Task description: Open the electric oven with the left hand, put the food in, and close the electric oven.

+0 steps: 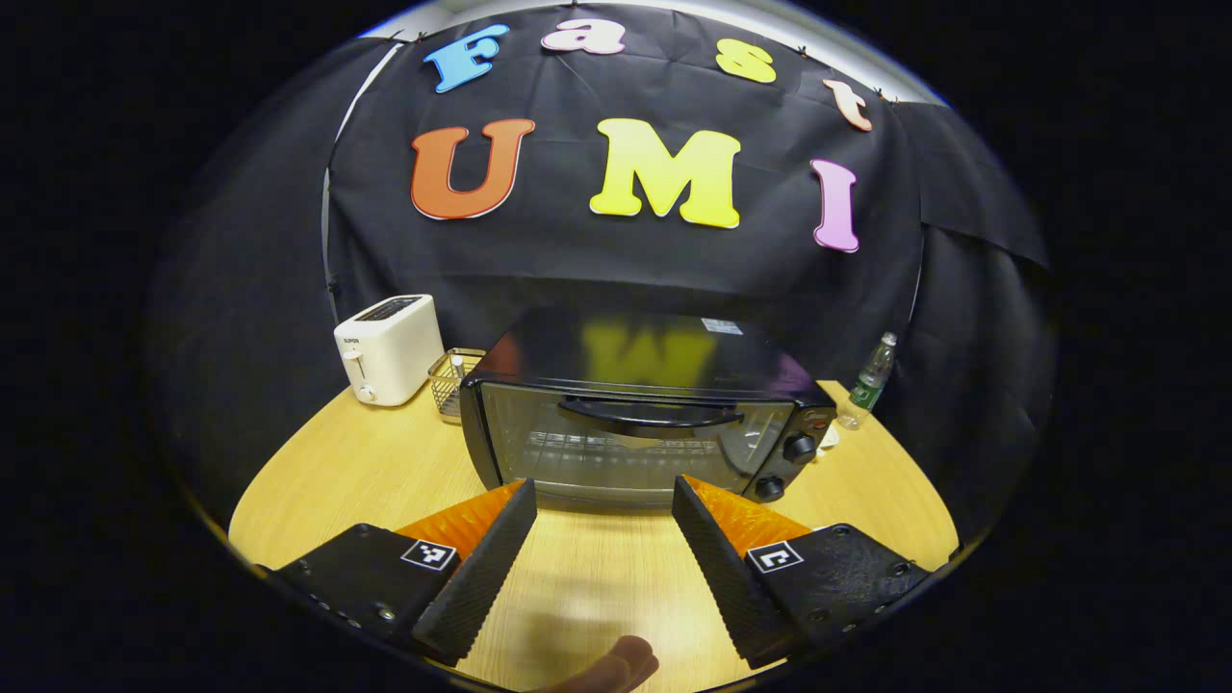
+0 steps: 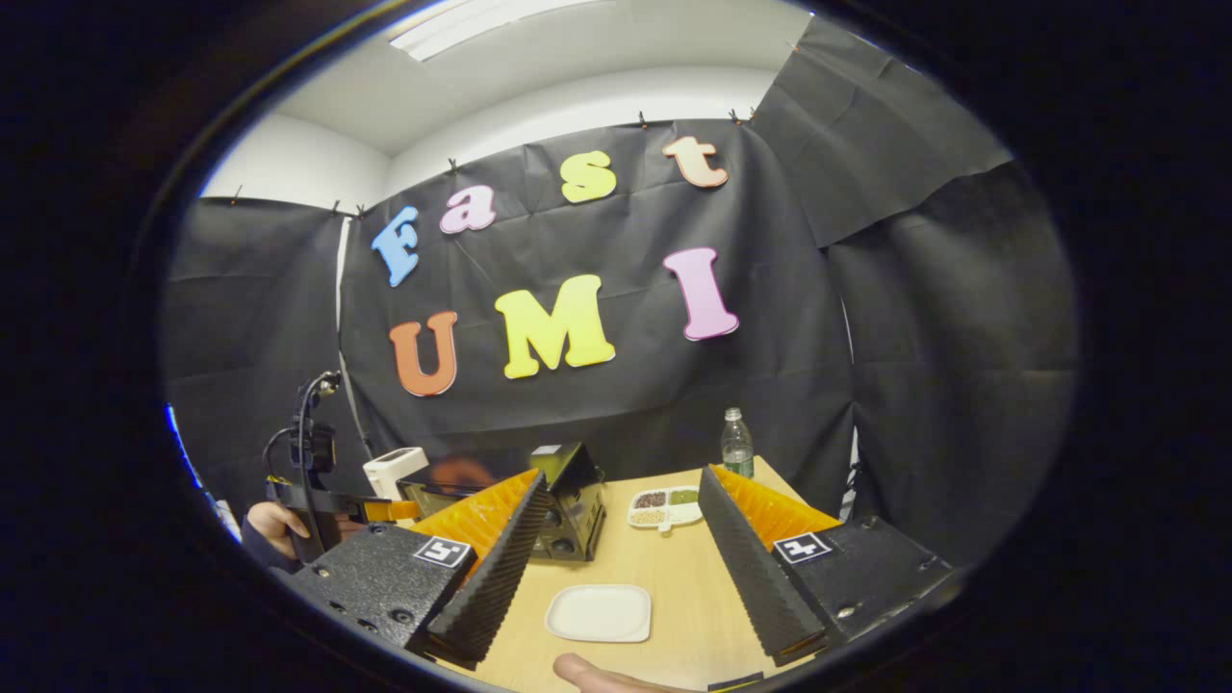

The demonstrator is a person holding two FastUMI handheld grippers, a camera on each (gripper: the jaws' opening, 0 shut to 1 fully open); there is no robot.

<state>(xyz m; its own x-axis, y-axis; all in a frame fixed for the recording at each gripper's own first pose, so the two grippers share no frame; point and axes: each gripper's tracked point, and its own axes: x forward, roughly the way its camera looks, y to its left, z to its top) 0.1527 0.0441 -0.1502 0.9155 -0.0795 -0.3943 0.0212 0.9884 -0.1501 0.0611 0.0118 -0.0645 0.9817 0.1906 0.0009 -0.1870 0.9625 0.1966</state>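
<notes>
The black electric oven (image 1: 635,414) stands on the round wooden table (image 1: 337,472), its glass door shut and its curved handle (image 1: 650,416) across the top of the door. My left gripper (image 1: 602,520) is open just in front of the door, below the handle, touching nothing. In the right gripper view the oven (image 2: 570,505) shows from its knob side. A white square plate (image 2: 599,613) lies before my open right gripper (image 2: 621,568), and a divided dish of grains (image 2: 664,507) sits farther back.
A white toaster (image 1: 388,348) and a wire basket (image 1: 450,383) stand left of the oven; a water bottle (image 1: 871,380) stands at its right. A hand (image 2: 272,525) holds the other gripper at the left edge. Fingertips show at the bottom of both views.
</notes>
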